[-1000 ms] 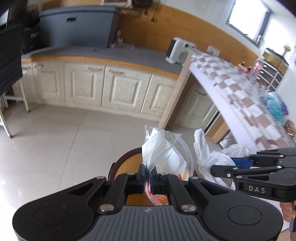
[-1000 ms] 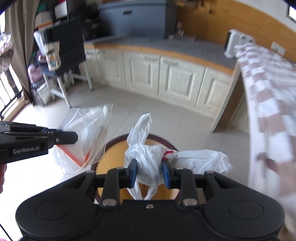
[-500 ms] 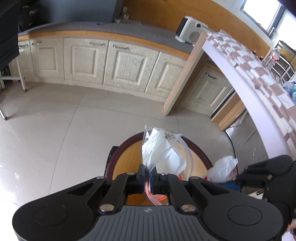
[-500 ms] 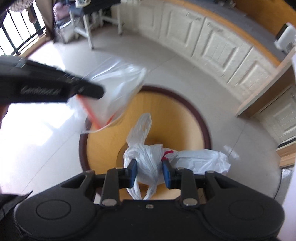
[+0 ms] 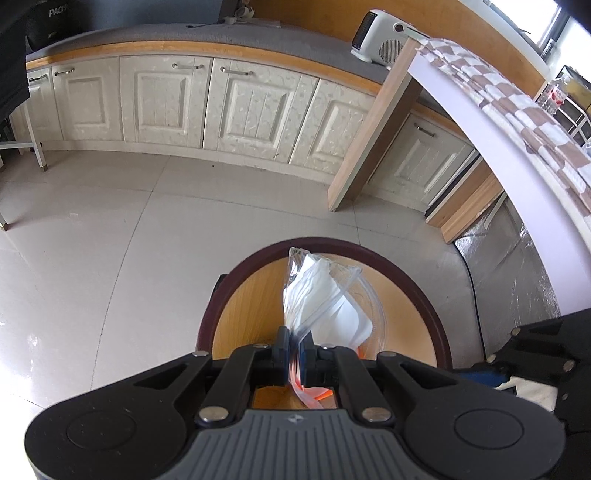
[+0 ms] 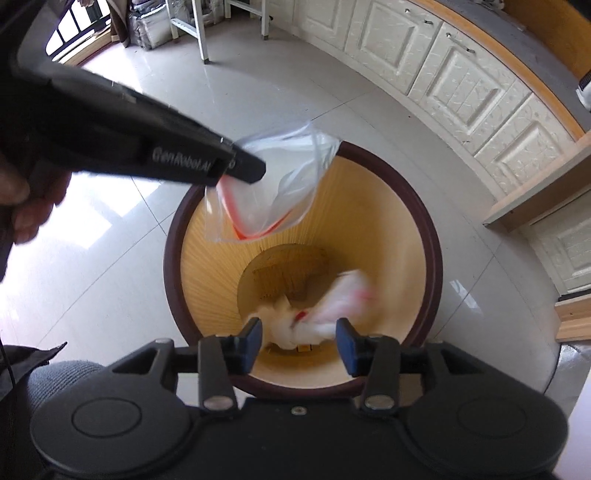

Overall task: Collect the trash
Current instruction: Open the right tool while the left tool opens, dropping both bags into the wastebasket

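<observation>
A round bin (image 6: 432,258) with a dark red rim and yellow inside stands on the floor; it also shows in the left wrist view (image 5: 413,280). My left gripper (image 5: 293,343) is shut on a clear zip bag (image 5: 321,299) with an orange seal and holds it over the bin; the bag shows in the right wrist view (image 6: 273,184). My right gripper (image 6: 299,339) is open above the bin's near rim. A white plastic bag (image 6: 325,310), blurred, is inside the bin below it.
Cream cabinets (image 5: 240,107) with a grey counter run along the back. A table with a checked cloth (image 5: 517,110) stands to the right, its wooden leg (image 5: 365,140) near the bin. Grey tile floor (image 5: 92,258) surrounds the bin. Table legs (image 6: 201,29) stand at the far left.
My right gripper has opened and let go of the white plastic bag, which has dropped into the bin. Both grippers have moved over the bin. The left still holds the clear bag.
</observation>
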The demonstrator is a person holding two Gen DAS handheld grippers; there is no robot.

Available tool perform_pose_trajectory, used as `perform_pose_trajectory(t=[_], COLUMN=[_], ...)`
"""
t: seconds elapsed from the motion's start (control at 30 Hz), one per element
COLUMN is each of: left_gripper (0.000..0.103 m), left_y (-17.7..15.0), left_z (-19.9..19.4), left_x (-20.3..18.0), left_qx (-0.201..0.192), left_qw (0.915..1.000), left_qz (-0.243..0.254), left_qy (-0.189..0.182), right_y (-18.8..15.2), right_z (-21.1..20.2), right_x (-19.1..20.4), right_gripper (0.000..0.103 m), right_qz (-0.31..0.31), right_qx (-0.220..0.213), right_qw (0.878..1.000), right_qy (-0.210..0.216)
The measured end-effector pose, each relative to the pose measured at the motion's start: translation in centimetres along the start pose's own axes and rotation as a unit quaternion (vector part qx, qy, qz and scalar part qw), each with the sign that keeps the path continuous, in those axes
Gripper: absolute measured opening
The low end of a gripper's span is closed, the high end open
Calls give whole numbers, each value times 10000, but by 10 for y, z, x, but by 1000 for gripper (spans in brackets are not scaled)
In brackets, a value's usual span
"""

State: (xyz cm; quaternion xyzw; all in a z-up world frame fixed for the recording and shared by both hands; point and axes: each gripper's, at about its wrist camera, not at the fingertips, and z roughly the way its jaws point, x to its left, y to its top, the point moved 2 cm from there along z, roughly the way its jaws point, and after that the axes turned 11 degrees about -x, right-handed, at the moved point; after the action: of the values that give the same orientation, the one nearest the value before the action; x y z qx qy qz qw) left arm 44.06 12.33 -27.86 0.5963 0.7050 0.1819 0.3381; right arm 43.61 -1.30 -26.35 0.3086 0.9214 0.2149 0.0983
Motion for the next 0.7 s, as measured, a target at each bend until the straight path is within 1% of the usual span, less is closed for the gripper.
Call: perform_pose_trajectory(t=[0.53,0.6,0.7], left_gripper=[5,5,6], left_y=[-11,-10,-10], left_z=[19,23,32], left_x=[-5,-9,-13], left_qx=[505,568,686], left_qw=[9983,9977,9963], left_qz=[293,369,521], left_qy=[41,38,51], right_y=[-3,-4,-6], right_z=[3,3,8], right_x=[-10,-10,-12], right_gripper=[45,46,46], right_qz=[301,301,247], right_qx=[158,177,308], right_qw=[9994,9994,9988], right_qy=[-21,-67,-282])
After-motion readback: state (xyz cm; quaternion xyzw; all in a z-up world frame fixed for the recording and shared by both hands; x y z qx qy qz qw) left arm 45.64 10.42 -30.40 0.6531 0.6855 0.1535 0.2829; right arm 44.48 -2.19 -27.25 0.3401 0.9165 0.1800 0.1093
